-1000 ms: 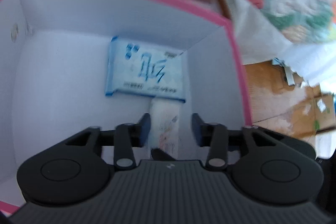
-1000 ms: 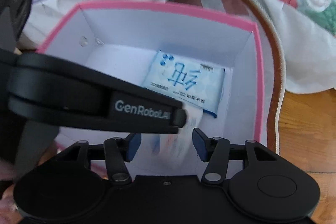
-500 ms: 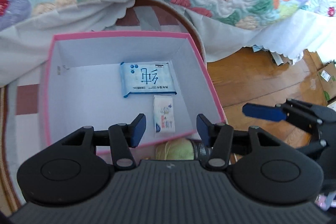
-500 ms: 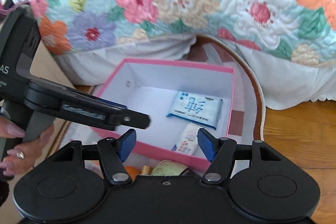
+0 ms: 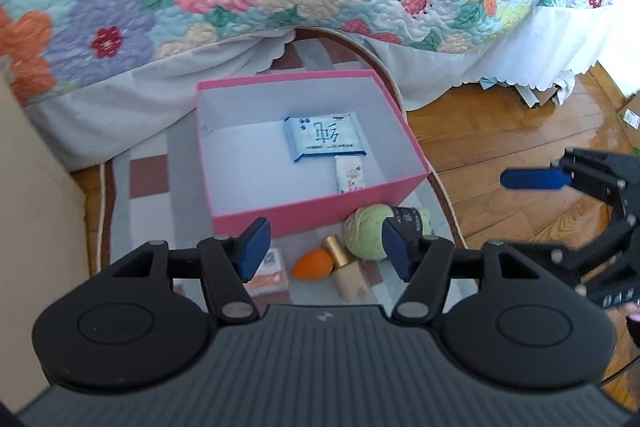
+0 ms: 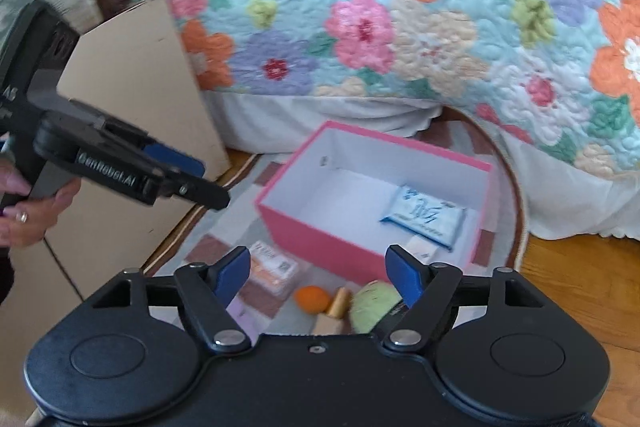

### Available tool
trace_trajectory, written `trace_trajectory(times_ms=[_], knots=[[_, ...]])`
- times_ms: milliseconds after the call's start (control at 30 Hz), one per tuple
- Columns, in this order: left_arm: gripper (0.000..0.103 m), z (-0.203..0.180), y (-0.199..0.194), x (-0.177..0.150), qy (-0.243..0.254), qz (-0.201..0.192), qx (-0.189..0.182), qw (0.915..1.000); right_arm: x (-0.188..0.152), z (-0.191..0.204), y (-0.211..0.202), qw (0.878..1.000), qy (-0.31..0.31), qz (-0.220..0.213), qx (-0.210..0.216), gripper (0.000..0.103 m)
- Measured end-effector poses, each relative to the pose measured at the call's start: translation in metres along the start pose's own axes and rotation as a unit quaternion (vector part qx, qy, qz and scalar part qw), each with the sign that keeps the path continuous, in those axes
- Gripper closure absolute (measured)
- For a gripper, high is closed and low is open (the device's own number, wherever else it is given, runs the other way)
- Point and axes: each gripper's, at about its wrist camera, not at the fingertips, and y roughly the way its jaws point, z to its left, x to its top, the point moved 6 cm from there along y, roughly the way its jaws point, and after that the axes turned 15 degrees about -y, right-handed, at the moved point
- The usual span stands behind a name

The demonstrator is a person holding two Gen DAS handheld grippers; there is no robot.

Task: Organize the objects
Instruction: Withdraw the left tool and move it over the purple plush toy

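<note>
Left gripper (image 5: 326, 247): jaws opening, gripping nothing | Right gripper (image 6: 316, 273): jaws opening, gripping nothing | Pink box (image 5: 320, 213): sitting on rug (image 5: 120, 227), holding blue tissue pack (image 5: 324, 137) with small white packet (image 5: 351, 174) at its 5 o'clock | Yarn ball (image 5: 366, 231), orange sponge (image 5: 313, 265), gold-capped bottle (image 5: 344, 267), orange-white packet (image 5: 270, 273): lying at box's 6 o'clock.

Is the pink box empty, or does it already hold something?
Not empty: the pink box holds a blue tissue pack and a small white packet on its floor.
</note>
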Motion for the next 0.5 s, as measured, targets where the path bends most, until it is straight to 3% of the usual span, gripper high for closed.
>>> trace_trajectory(times_ms=[367,500], knots=[[0.041,0.032,0.011,-0.053,-0.026,0.027,0.005,0.9993,-0.037,0.057,0.026,0.997,0.031,0.011,0.071,0.022],[0.041,0.055,0.029,-0.068,-0.072,0.045,0.011,0.9963,-0.052,0.066,0.050,0.991,0.072,0.029,0.108,0.022]])
